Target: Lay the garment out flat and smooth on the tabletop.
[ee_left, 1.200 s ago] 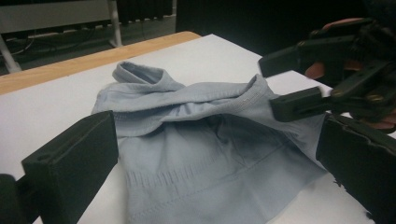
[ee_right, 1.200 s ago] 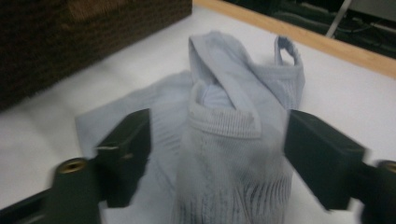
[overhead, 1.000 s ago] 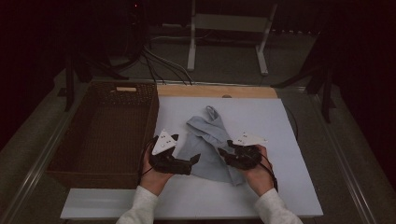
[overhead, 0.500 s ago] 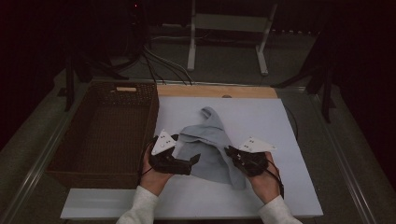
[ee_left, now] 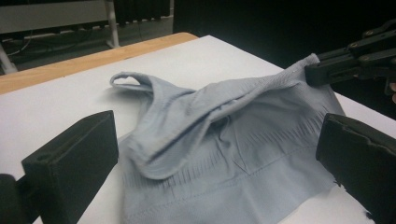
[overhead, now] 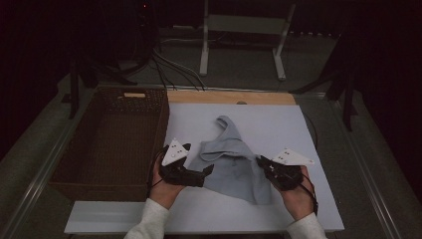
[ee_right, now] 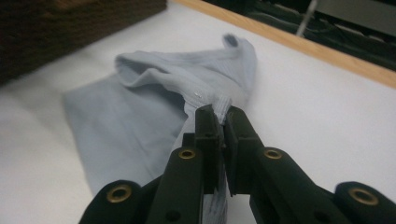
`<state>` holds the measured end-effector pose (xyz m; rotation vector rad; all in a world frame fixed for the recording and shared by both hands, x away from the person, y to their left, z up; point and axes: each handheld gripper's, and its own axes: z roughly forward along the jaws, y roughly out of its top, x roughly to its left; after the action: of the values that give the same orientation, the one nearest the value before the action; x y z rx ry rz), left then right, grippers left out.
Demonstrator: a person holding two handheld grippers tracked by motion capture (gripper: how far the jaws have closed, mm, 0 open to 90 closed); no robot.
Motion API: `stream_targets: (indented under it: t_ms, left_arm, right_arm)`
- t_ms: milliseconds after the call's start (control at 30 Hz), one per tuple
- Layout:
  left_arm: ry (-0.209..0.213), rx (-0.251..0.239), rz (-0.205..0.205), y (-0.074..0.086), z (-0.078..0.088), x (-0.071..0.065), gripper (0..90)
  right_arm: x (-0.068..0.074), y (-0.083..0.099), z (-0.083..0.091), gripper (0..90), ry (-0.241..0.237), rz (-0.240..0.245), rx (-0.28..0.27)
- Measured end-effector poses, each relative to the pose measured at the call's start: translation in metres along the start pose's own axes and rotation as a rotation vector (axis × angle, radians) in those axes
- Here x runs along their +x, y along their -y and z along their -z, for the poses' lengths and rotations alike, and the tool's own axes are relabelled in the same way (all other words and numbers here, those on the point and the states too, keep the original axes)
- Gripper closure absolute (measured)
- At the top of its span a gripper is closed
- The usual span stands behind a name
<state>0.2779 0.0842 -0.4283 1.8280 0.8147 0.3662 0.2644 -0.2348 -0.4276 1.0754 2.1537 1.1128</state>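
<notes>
A light blue-grey garment (overhead: 231,159) lies crumpled on the white board (overhead: 278,124), with a strap loop pointing to the far side. My right gripper (overhead: 260,162) is shut on the garment's right-hand edge and lifts it a little off the board. In the right gripper view its jaws (ee_right: 223,122) pinch a ribbed fold of the cloth (ee_right: 140,116). My left gripper (overhead: 206,172) rests at the garment's left edge. In the left gripper view it (ee_left: 215,168) stands open, jaws wide on either side of the cloth (ee_left: 224,140) and not pressing it. The right gripper (ee_left: 317,72) shows there too.
A dark wicker basket (overhead: 114,139) stands against the board's left side. A wooden strip (overhead: 229,97) runs along the board's far edge. Behind it stand a white frame (overhead: 244,30) and cables on the floor. Bare board lies right of the garment.
My right gripper has shut on the garment's right edge and moved right and slightly up, drawing the cloth out wider. The left gripper has stayed put.
</notes>
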Motion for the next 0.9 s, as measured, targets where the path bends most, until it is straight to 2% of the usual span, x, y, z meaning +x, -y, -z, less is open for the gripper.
stream_targets:
  t_ms: [100, 300, 467, 500, 900]
  left_arm:
    - [0.000, 0.003, 0.002, 0.001, -0.001, 0.000, 0.0]
    - [0.001, 0.006, 0.000, 0.001, -0.002, 0.000, 0.0]
    - [0.000, 0.007, 0.000, 0.001, -0.002, 0.000, 0.0]
    - [0.001, 0.006, 0.001, 0.001, -0.002, 0.000, 0.0]
    - [0.002, -0.006, -0.004, -0.001, 0.002, -0.001, 0.0]
  right_arm:
    - [-0.010, 0.012, 0.000, 85.3, 0.036, -0.015, 0.023]
    - [-0.022, 0.024, 0.001, 85.0, 0.084, -0.038, 0.041]
    - [-0.030, 0.031, 0.001, 84.6, 0.105, -0.058, 0.047]
    - [-0.033, 0.034, 0.001, 84.2, 0.123, -0.063, 0.055]
    - [-0.043, 0.044, 0.001, 81.8, 0.147, -0.100, 0.075]
